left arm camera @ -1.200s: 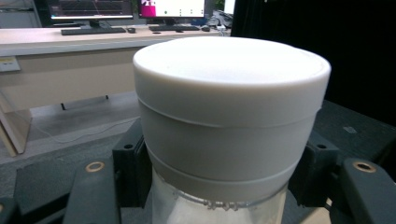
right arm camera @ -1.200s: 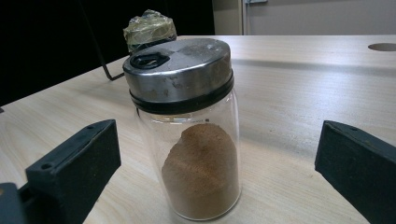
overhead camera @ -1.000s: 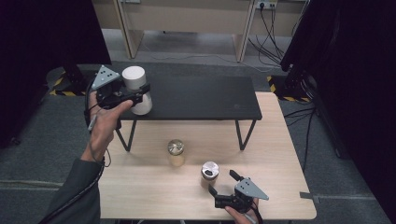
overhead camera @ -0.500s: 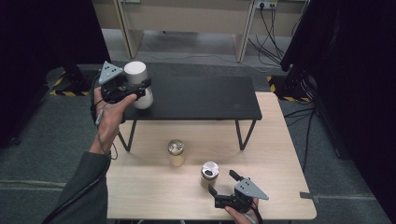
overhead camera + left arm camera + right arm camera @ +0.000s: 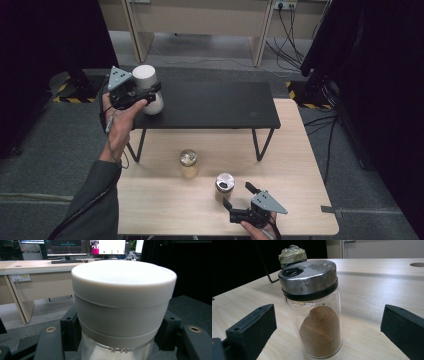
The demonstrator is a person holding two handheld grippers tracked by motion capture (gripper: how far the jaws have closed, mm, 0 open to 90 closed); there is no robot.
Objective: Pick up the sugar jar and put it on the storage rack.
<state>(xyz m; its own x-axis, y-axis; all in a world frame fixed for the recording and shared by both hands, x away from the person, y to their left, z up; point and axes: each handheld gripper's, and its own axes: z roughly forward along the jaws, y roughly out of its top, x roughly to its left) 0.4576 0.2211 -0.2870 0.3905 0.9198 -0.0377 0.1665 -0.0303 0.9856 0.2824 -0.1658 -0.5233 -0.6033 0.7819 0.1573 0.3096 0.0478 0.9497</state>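
- At the far left of the scene, our left tool (image 5: 150, 96) is clenched on the white-lidded jar (image 5: 146, 95), its jaws pressing the sides just under the white lid (image 5: 123, 287).
- We hold that jar upright at the left end of the black raised shelf (image 5: 220, 102); whether its base rests on the shelf or hangs just over it, we cannot tell. We judge the upright hold is meant to let it stand flat there.
- Near us on the right, our right tool (image 5: 239, 196) is released, its jaws spread wide on either side of the spice jar (image 5: 314, 310) without touching it, which we read as a line-up for a grip.
- That jar, metal-capped and partly full of brown powder, stands on the wooden tabletop (image 5: 300, 165).
- Left of it and a little farther from us stands a foil-topped jar (image 5: 188, 162), apart from both tools.
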